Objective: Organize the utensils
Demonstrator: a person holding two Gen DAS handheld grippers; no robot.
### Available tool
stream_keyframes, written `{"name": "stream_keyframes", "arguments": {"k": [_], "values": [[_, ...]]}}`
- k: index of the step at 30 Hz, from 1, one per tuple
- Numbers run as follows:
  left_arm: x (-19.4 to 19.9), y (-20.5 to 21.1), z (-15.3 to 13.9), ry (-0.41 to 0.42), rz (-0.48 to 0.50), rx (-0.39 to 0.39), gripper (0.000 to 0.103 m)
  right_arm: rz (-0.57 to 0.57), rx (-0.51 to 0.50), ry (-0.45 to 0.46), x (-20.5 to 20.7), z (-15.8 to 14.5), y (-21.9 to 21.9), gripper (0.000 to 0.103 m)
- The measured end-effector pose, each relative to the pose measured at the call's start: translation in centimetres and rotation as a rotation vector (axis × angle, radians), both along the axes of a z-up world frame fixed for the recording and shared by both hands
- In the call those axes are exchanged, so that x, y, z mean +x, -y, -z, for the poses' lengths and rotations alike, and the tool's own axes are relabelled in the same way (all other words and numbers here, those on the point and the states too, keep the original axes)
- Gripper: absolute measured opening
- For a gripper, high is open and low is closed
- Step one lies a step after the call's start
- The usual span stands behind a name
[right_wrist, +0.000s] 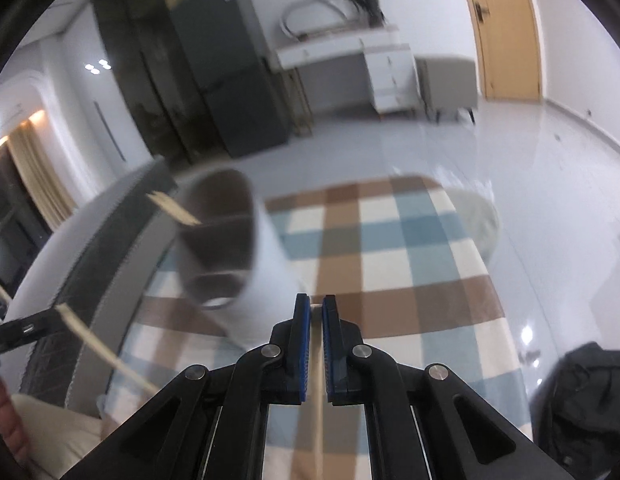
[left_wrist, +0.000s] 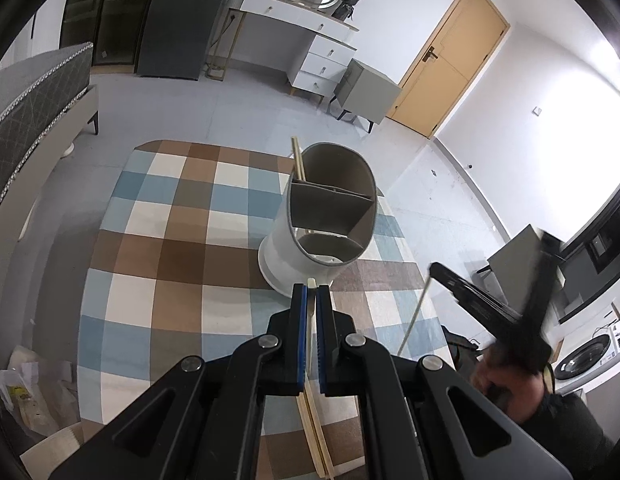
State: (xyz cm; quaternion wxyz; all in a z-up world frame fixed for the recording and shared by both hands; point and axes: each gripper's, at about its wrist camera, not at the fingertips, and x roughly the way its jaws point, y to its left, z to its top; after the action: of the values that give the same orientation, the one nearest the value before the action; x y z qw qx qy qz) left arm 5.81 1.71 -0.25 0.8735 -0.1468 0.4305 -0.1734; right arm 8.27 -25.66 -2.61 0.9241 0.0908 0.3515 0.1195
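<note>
Here, left tongs (left_wrist: 311,294) pinching chopsticks (left_wrist: 310,312), holder (left_wrist: 326,216) just beyond

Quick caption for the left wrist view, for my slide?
Left gripper clamps a chopstick before the divided utensil holder on a checkered tablecloth.

— How is the light judged?
— Bright, even indoor light is seen; glare is thrown on the glossy floor (right_wrist: 522,160).
— And sharpness?
— Edges are bent by fisheye distortion; the utensil holder (right_wrist: 226,240) is blurred in the right wrist view.
</note>
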Motion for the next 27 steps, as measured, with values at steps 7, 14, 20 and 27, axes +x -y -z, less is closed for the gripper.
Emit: {"name": "stream_keyframes", "arguments": {"k": [7, 14, 20, 27], "values": [[-1.9, 1.7, -1.6, 0.025, 0.019, 0.058, 0.000, -0.088, 0.030, 0.099, -4.8, -2.3, -2.1, 0.005], [-3.0, 1.8, -3.1, 0.038, 0.002, 0.081, 0.000, -0.098, 0.051, 0.127, -5.8, -2.7, -2.1, 0.005], [-3.1, 2.2, -4.2, 0.061, 0.002, 0.107, 0.000, -0.105, 0.068, 0.168, -6.1, -3.7, -2.1, 0.005], [-1.8, 2.1, -6.7, 0.082, -0.002, 0.079, 0.000, -0.105, 0.105, 0.211, -5.4, -6.9, -1.7, 0.005]]}}
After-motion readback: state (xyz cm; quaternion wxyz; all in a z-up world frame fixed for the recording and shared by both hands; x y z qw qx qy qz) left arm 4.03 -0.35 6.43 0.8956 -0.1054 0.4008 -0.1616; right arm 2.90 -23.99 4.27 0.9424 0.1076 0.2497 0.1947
